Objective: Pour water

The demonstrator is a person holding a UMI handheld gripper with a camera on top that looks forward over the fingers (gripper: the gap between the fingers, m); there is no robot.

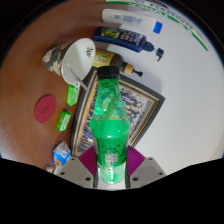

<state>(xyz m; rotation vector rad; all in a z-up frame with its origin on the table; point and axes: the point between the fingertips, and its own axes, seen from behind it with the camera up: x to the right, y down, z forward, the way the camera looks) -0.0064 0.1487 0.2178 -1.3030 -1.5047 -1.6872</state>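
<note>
A green plastic bottle (pixel 110 115) with a label stands upright between my fingers, its uncapped mouth pointing away toward a white cup. My gripper (pixel 111 163) is shut on the bottle's lower body; both magenta pads (pixel 88 160) press on its sides. The white cup (pixel 78 62) stands beyond the bottle's top, to the left, on the brown table (pixel 30 80). A patterned tray (pixel 140 105) lies under and behind the bottle.
A red round lid (pixel 45 107) and small green packets (pixel 66 118) lie left of the bottle. Several bottles and tubes (pixel 135 35) lie beyond the cup near the white wall. A blue-white packet (pixel 62 153) lies by my left finger.
</note>
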